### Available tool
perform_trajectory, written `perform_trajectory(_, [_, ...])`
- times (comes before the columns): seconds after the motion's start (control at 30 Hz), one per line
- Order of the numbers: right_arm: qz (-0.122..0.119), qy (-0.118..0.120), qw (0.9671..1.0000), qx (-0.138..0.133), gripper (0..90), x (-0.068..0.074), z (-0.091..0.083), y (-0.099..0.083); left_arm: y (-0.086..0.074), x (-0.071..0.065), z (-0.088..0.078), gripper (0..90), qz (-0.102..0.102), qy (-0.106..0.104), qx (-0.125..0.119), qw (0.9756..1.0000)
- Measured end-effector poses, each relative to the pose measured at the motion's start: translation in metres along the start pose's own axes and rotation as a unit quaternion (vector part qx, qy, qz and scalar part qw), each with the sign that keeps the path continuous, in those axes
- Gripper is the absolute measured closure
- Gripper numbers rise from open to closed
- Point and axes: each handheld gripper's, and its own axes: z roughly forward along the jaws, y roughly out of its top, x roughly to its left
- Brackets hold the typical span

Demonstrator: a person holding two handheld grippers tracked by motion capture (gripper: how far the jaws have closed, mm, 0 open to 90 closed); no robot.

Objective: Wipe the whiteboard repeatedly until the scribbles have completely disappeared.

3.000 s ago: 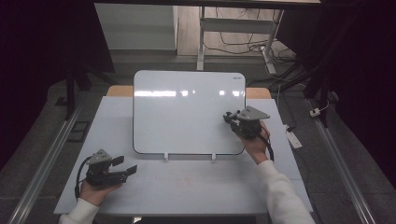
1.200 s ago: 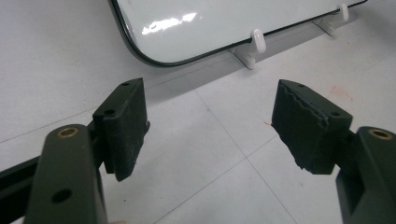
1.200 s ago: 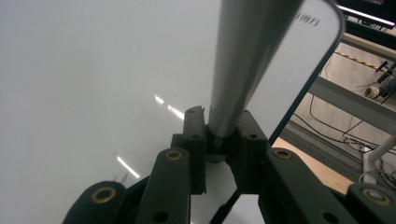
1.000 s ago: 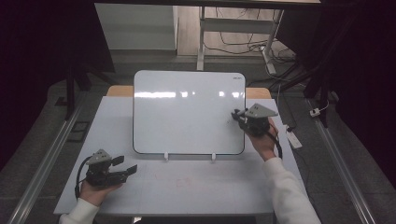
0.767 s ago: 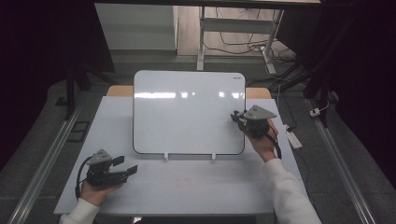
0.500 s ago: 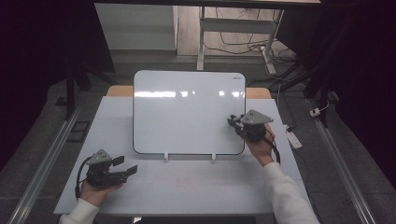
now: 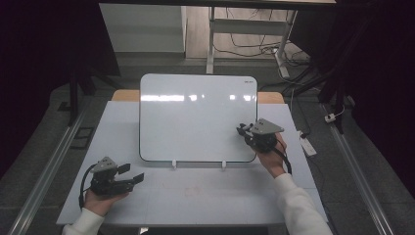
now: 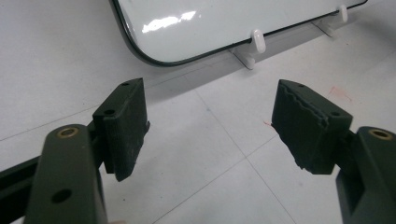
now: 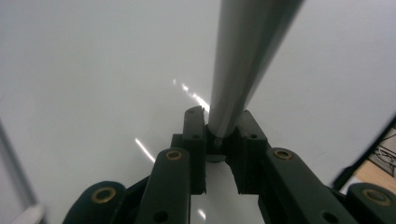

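Grey and slim, the marker (image 9: 243, 60) sits pinched between the right gripper (image 9: 219, 135)'s closed jaws, running up and away towards twelve o'clock against the whiteboard (image 7: 195, 117). Board's spotless, so as I read it the writing hasn't begun: the pick-up looks done, the strokes are all to come. The right gripper (image 7: 246, 131) sits at the board's four o'clock corner. Left gripper (image 8: 210, 126) rests wide open on the table (image 7: 205, 196), nothing between its jaws.
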Motion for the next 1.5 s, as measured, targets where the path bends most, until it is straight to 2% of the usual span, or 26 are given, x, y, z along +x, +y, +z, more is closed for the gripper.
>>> perform_trajectory(0.07, [0.02,-0.016,0.9996,-0.009,77.2,-0.01,0.002,0.006,0.0,-0.001,-0.001,27.3,0.002,-0.001,-0.001,1.0])
perform_trajectory(0.1, [0.026,-0.015,0.9995,-0.009,77.2,-0.01,0.003,0.007,0.0,-0.001,-0.001,27.3,0.003,0.0,-0.002,1.0])
perform_trajectory(0.2, [0.0,0.01,0.9999,0.003,77.2,0.003,0.006,0.007,-0.001,0.001,-0.002,27.3,-0.001,0.0,-0.002,1.0])
perform_trajectory(0.27, [-0.02,0.007,0.9997,0.007,77.2,0.009,0.006,0.006,-0.001,0.003,-0.001,27.3,-0.004,-0.001,-0.001,1.0])
perform_trajectory(0.3, [-0.014,0.005,0.9999,0.007,77.2,0.006,0.006,0.007,-0.001,0.003,-0.001,27.3,-0.004,0.0,-0.001,1.0])
perform_trajectory(0.37, [0.004,-0.018,0.9998,-0.002,77.2,-0.003,0.006,0.009,0.0,0.002,-0.001,27.3,-0.002,0.0,-0.001,1.0])
perform_trajectory(0.43, [0.028,-0.029,0.9991,-0.01,77.2,-0.013,0.006,0.012,0.0,0.001,-0.001,27.3,0.0,-0.001,-0.002,1.0])
perform_trajectory(0.53, [0.019,-0.034,0.9992,-0.011,77.1,-0.015,0.008,0.017,0.0,0.001,-0.001,27.3,-0.001,0.0,-0.001,1.0])
perform_trajectory(0.7, [0.02,-0.02,0.9996,-0.009,77.2,-0.012,0.013,0.021,-0.001,0.002,-0.002,27.3,-0.002,-0.001,-0.003,1.0])
perform_trajectory(0.87, [0.017,0.004,0.9998,0.003,77.2,-0.001,0.004,0.006,-0.001,0.003,-0.002,27.3,-0.003,-0.002,-0.003,1.0])
perform_trajectory(0.97, [0.005,0.007,0.9999,0.008,77.2,0.003,0.003,0.003,0.0,0.003,-0.002,27.3,-0.004,-0.001,-0.004,1.0])
perform_trajectory(1.07, [0.0,-0.001,1.0,0.006,77.2,-0.001,0.007,0.01,0.0,0.002,-0.003,27.3,-0.002,0.0,-0.005,1.0])
perform_trajectory(1.27, [0.011,-0.029,0.9993,-0.018,77.1,-0.021,0.025,0.039,0.0,0.003,-0.003,27.3,-0.004,0.001,-0.005,1.0])
perform_trajectory(1.37, [0.045,-0.032,0.9981,-0.028,77.1,-0.033,0.029,0.045,-0.001,0.004,-0.004,27.3,-0.006,0.001,-0.006,1.0])
perform_trajectory(1.43, [0.036,-0.032,0.9986,-0.024,77.1,-0.03,0.028,0.044,-0.001,0.005,-0.004,27.3,-0.006,-0.001,-0.007,1.0])
perform_trajectory(1.5, [0.028,-0.018,0.9993,-0.015,77.2,-0.024,0.025,0.04,-0.001,0.005,-0.003,27.3,-0.006,-0.002,-0.006,1.0])
